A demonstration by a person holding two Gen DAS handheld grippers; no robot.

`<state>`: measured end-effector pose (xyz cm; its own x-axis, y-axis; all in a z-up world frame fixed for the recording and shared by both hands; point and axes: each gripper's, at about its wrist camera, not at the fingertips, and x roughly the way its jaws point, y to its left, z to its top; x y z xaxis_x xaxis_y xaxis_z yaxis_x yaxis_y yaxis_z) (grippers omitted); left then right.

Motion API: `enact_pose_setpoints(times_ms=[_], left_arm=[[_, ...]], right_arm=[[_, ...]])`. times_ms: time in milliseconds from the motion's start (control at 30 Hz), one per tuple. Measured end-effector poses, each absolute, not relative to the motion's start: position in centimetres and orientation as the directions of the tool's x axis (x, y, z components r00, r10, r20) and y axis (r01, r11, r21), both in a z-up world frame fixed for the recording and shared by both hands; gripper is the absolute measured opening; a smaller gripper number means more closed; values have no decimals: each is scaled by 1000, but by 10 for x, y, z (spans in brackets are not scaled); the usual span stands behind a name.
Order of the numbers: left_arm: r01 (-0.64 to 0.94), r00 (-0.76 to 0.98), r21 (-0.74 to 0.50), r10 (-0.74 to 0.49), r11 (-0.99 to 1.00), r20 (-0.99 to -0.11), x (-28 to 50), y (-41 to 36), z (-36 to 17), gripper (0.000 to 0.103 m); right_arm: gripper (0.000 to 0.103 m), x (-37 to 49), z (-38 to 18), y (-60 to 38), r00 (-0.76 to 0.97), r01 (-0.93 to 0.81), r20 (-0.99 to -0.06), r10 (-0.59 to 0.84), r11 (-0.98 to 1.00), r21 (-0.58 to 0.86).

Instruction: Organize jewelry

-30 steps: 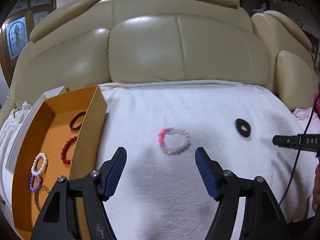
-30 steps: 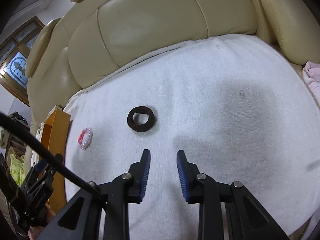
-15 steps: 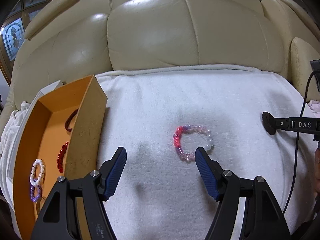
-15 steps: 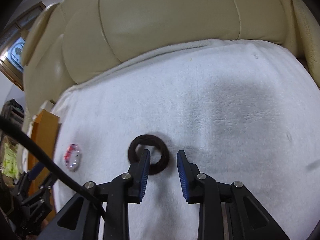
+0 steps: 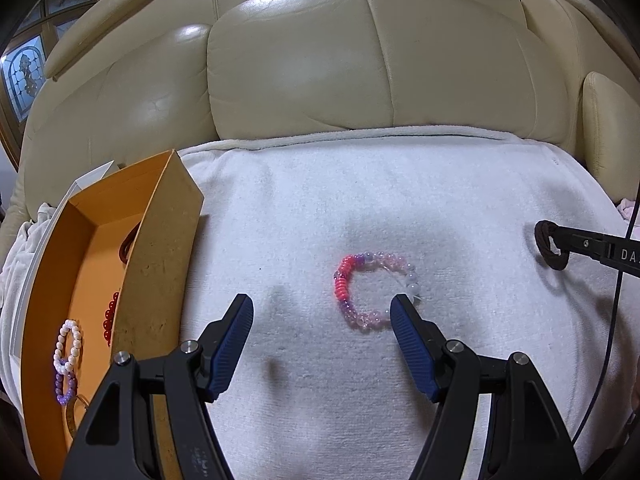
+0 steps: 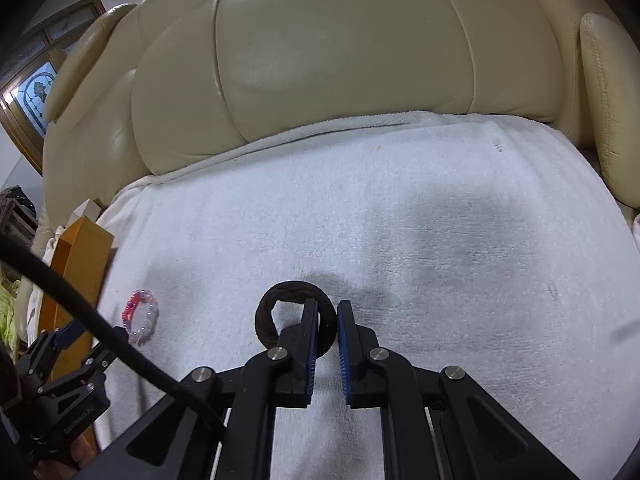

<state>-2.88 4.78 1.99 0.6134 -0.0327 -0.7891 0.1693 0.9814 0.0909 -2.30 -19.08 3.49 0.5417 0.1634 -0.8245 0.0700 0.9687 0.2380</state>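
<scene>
A pink and purple beaded bracelet [image 5: 372, 292] lies on the white towel [image 5: 400, 200]. My left gripper [image 5: 322, 316] is open, low over the towel, with its right fingertip [image 5: 400, 308] inside the bracelet's near right edge. The bracelet also shows in the right wrist view [image 6: 140, 316]. A dark brown hair tie [image 6: 280, 308] lies on the towel. My right gripper [image 6: 328, 312] is shut on the tie's right side, with its left finger [image 6: 308, 328] through the loop. The tie and that gripper show at the right of the left wrist view [image 5: 550, 248].
An orange box [image 5: 160, 272] stands at the towel's left edge and holds several bracelets, among them white pearl [image 5: 68, 344], purple [image 5: 64, 388] and red bead ones [image 5: 110, 316]. The cream leather sofa back [image 5: 320, 80] rises behind the towel. A black cable [image 6: 100, 328] crosses the right wrist view.
My left gripper moved forward to the beaded bracelet, which now sits at its right fingertip. My right gripper moved onto the hair tie and narrowed around its right side.
</scene>
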Motion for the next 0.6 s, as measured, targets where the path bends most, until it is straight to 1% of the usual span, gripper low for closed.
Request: enact_pose_setpoints(times_ms=[300,500,600], left_arm=[[168,614,97,-27,981,-789,-29,51,21,72],[168,611,95,-28,981,-791,-29,55,22,72],[174,602,99,-26,980,-798,-30,55,20,72]], right_arm=[[12,-16,28,-197,488,88,-849,203,956,279],[12,-16,25,-199,480,98,-854,200,955,278],[18,-16,25,-202,476,99,-856,203,955,281]])
